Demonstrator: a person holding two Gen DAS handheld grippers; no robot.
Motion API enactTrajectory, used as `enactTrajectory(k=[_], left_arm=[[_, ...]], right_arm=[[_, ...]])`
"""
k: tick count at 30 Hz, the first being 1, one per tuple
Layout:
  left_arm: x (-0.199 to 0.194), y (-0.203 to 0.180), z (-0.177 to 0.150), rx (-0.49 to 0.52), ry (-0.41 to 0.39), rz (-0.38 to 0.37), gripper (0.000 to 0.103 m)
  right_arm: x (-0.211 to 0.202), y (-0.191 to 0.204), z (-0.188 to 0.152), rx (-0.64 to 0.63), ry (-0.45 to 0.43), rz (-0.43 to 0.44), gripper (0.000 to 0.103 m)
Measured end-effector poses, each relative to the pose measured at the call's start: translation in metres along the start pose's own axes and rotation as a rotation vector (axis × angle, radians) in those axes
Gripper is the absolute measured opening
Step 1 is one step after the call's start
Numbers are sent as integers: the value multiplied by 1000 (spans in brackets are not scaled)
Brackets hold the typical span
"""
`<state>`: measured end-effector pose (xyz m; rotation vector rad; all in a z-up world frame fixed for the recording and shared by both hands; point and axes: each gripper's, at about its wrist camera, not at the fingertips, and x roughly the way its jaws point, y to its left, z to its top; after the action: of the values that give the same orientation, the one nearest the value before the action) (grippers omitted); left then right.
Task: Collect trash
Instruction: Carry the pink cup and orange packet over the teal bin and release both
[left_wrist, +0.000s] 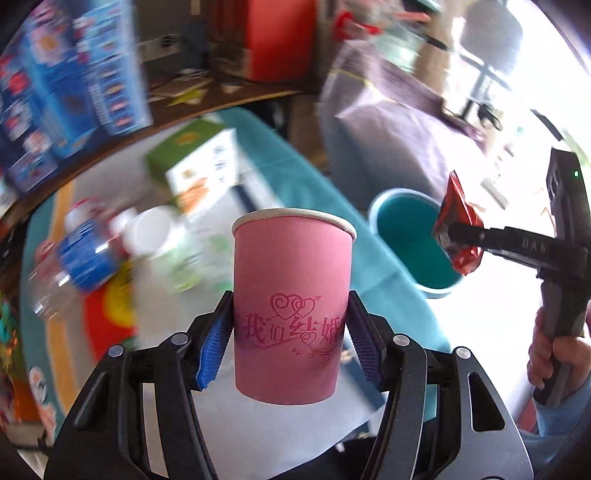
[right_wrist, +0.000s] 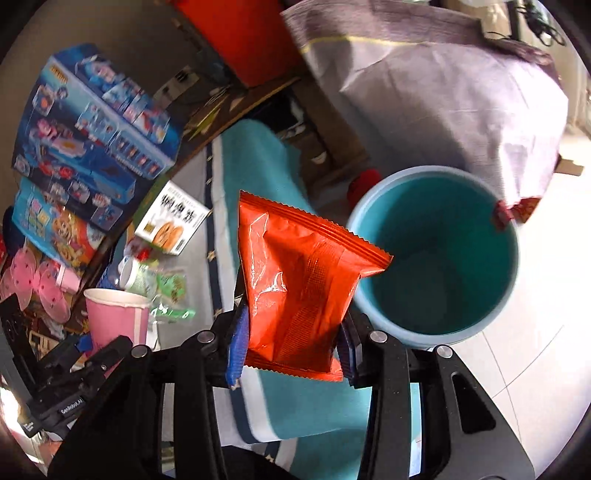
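Observation:
A pink paper cup (left_wrist: 291, 266) with red heart print stands upright between the blue pads of my left gripper (left_wrist: 290, 299), which is shut on its lower half. My right gripper (right_wrist: 293, 314) is shut on a crinkled red snack packet (right_wrist: 295, 266), held just left of the open teal bin (right_wrist: 436, 258). In the left wrist view the right gripper (left_wrist: 452, 230) carries the packet (left_wrist: 456, 225) over the near rim of the bin (left_wrist: 406, 229). In the right wrist view the left gripper (right_wrist: 92, 354) and the cup (right_wrist: 114, 314) sit at the lower left.
A table with a teal-edged cloth (right_wrist: 255, 173) holds a plastic bottle (left_wrist: 74, 254), a green and white box (left_wrist: 199, 173) and clear wrappers (right_wrist: 170, 284). Blue toy boxes (right_wrist: 92, 140) stand behind. A lilac cloth-covered bulk (right_wrist: 443, 103) rises beyond the bin. A hand (left_wrist: 554, 354) grips the right handle.

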<state>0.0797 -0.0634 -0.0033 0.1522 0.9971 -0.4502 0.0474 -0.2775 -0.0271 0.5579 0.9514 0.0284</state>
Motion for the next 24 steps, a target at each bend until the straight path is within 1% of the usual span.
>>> enactTrajectory(k=[3,6,8,12,16,19,21,22,23,24], left_arm=[[28,-37,23,57,36,-64,61],[54,-67,40,109,62,-94,61],[72,-93,51,150,83,-114,61],[104,-130,59,205,130,-143,61],[138,-150,65,231,190,-162,63],[159,-161,68,246,220,-158,63],[169,-166,70,252,235,-148,66],[172,-168,71,252,244,-144,69],[176,-168,72,252,252,-137,77],[177,-166,72,251,252,-127,81]], right_arm=[[-11,-39,10,71,-36,-50,39],[-17,-77,15,138,-50,-71,39],[-18,-94,16,168,-59,-88,39],[-17,-125,16,228,-54,-101,39],[-15,-153,18,271,-41,-115,39],[-13,-164,21,281,-41,-130,39],[-9,-167,23,282,-35,-132,39],[-8,-168,24,284,-32,-132,40],[-5,-169,25,285,-29,-131,39],[-3,-170,26,287,-25,-129,40]])
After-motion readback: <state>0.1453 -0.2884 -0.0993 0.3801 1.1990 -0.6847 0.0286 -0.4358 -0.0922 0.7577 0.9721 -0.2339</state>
